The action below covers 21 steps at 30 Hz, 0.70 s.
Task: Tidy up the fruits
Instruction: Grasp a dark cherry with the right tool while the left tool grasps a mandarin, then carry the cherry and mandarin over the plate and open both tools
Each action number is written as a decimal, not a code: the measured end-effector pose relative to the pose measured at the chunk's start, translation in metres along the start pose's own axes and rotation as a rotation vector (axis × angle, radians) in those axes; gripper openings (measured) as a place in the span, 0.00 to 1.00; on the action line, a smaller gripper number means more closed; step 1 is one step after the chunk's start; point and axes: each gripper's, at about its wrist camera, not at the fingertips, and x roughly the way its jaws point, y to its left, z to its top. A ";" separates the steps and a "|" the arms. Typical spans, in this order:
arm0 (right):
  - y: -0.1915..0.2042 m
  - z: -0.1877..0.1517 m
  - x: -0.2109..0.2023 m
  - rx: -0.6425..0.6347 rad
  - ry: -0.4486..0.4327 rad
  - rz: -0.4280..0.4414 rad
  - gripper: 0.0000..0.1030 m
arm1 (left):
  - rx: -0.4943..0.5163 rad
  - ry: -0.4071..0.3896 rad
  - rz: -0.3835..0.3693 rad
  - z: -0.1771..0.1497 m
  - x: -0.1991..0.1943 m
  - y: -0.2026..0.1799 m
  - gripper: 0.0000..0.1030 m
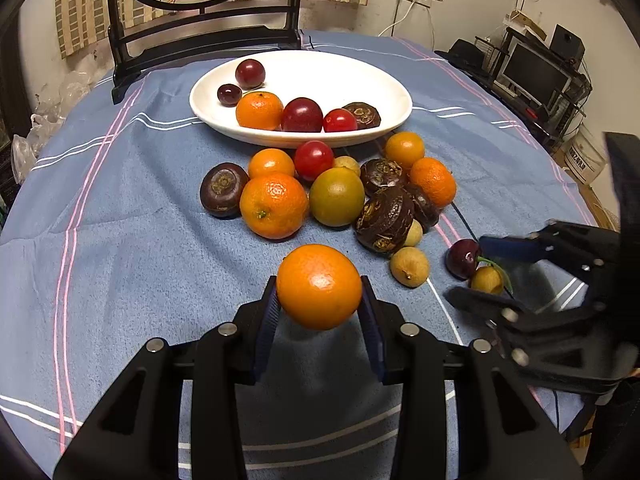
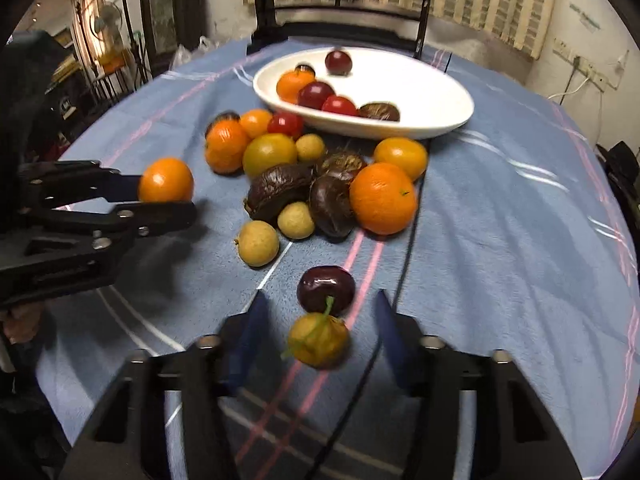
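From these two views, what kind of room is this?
Probably a lived-in home room, not a lab: a round table under a blue striped tablecloth, a dark wooden chair pulled up to it, and a monitor on a cluttered shelf.

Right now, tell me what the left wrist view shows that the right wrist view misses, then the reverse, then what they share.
Left wrist only: the monitor on the rack at far right, and the left gripper's blue pads pressed on both sides of the orange.

Right wrist only: a fan at far left, and the right gripper open around a small yellow fruit, with the cherry just beyond.

Both: the white plate holding six fruits, the loose pile before it, and the blue cloth.
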 end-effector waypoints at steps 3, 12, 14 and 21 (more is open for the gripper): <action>0.000 0.005 0.004 0.010 -0.002 0.005 0.29 | 0.005 0.000 -0.001 0.000 0.000 0.000 0.36; -0.012 0.024 -0.038 0.054 -0.187 0.048 0.29 | 0.028 -0.030 -0.007 0.024 -0.010 0.009 0.36; -0.018 0.035 -0.051 0.068 -0.269 0.043 0.29 | 0.030 -0.057 -0.011 0.040 -0.015 0.010 0.36; -0.030 0.084 -0.047 0.102 -0.373 0.082 0.29 | 0.022 -0.124 0.023 0.097 -0.008 0.017 0.36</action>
